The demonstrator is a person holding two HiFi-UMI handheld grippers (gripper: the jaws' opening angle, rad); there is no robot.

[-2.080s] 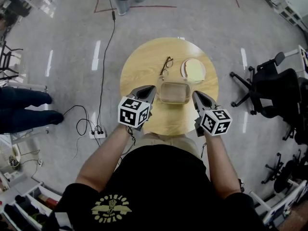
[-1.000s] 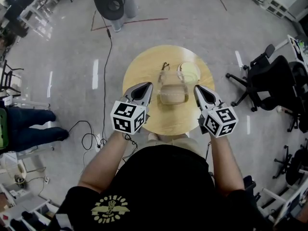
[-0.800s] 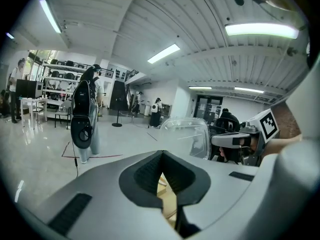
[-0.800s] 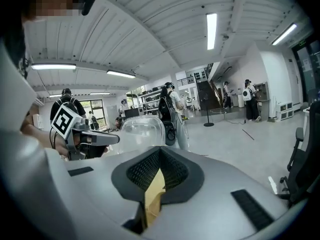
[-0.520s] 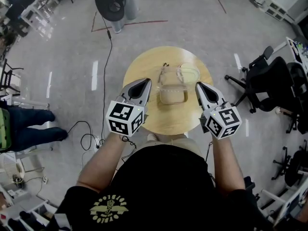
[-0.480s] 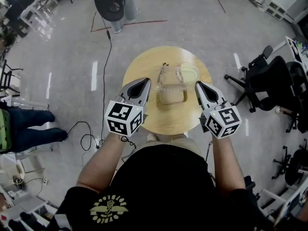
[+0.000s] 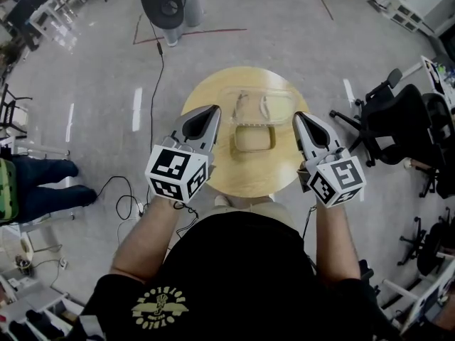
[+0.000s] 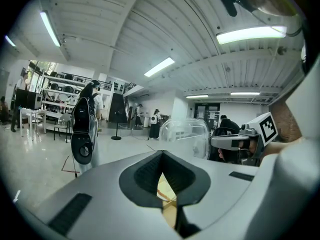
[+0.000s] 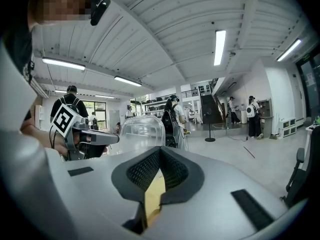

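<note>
A clear plastic container (image 7: pixel 254 123) hangs between my two grippers over a round wooden table (image 7: pixel 213 170) and looks raised off it. My left gripper (image 7: pixel 205 114) points at its left wall and my right gripper (image 7: pixel 301 119) at its right wall. Both have their jaws together with nothing between them, and I cannot tell whether the tips touch the walls. In the left gripper view the container (image 8: pixel 186 135) stands ahead to the right, with the right gripper (image 8: pixel 235 141) behind it. The right gripper view shows the container (image 9: pixel 143 133) ahead, with the left gripper (image 9: pixel 86 138) beyond it.
A pair of glasses (image 7: pixel 239 105) and a round lid (image 7: pixel 279 108) lie on the table behind the container. Black office chairs (image 7: pixel 398 116) stand to the right. A cable (image 7: pixel 151 84) runs over the floor on the left. Someone's legs (image 7: pixel 35 183) are at the far left.
The container looks larger and higher in the head view than a second ago. Both grippers have risen with it and tilted up a little. Their jaws have not changed.
</note>
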